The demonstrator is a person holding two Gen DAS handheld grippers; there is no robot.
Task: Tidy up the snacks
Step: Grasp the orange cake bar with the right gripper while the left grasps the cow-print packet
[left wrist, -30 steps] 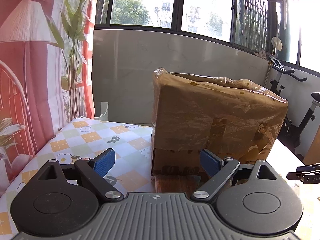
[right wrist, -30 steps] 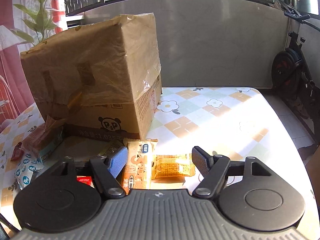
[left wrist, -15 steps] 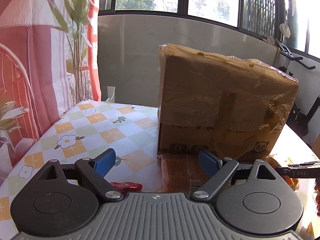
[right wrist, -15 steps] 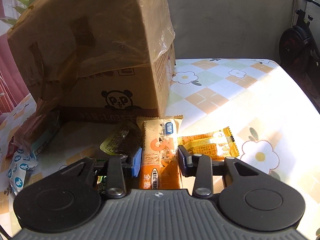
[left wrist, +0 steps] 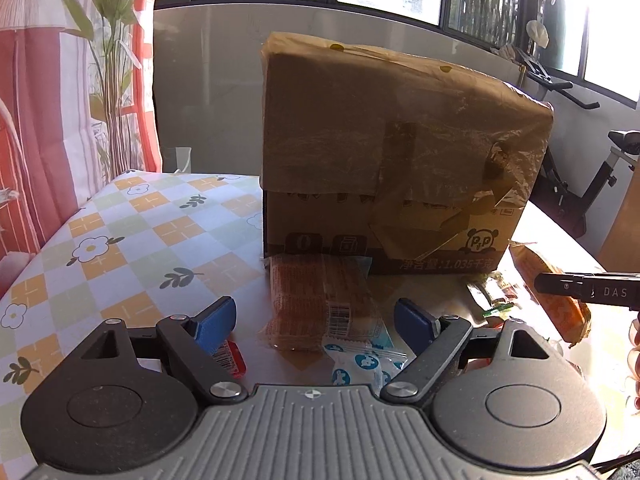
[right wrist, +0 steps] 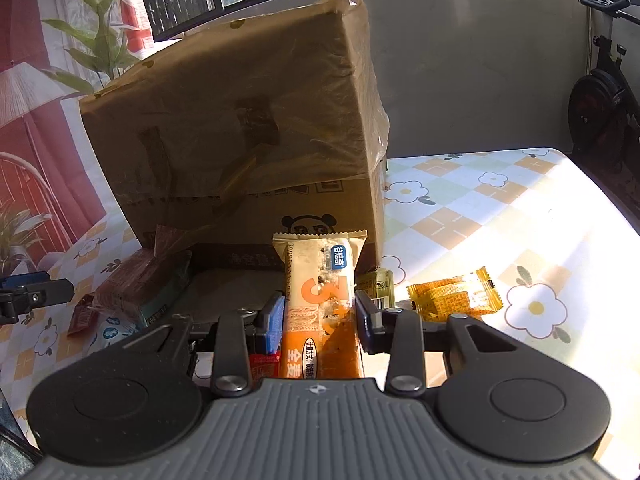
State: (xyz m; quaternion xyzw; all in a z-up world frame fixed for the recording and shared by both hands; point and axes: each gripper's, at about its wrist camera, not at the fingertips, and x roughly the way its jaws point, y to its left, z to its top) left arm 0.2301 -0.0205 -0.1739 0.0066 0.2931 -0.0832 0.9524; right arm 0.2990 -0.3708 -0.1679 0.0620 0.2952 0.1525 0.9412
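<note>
Hidden: the cardboard box (right wrist: 248, 128) blocks the table (right wrist: 500, 200) beyond it; the orange snack bar's (right wrist: 320, 300) lower end is cut off by the gripper body.
Right gripper (right wrist: 318, 316): low, pointing at the box at 12 o'clock, fingers narrowed onto the bar, which is raised off the table.
Left gripper (left wrist: 316, 320): level above the table, fingers wide, touching nothing; a brown wafer pack (left wrist: 316, 300) lies between them.
Other snacks: yellow packet (right wrist: 454, 296) at 2 o'clock of the right gripper.

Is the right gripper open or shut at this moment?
Shut. The right gripper has its jaws pressed against both sides of the orange snack bar, which stands up in front of the cardboard box.
</note>
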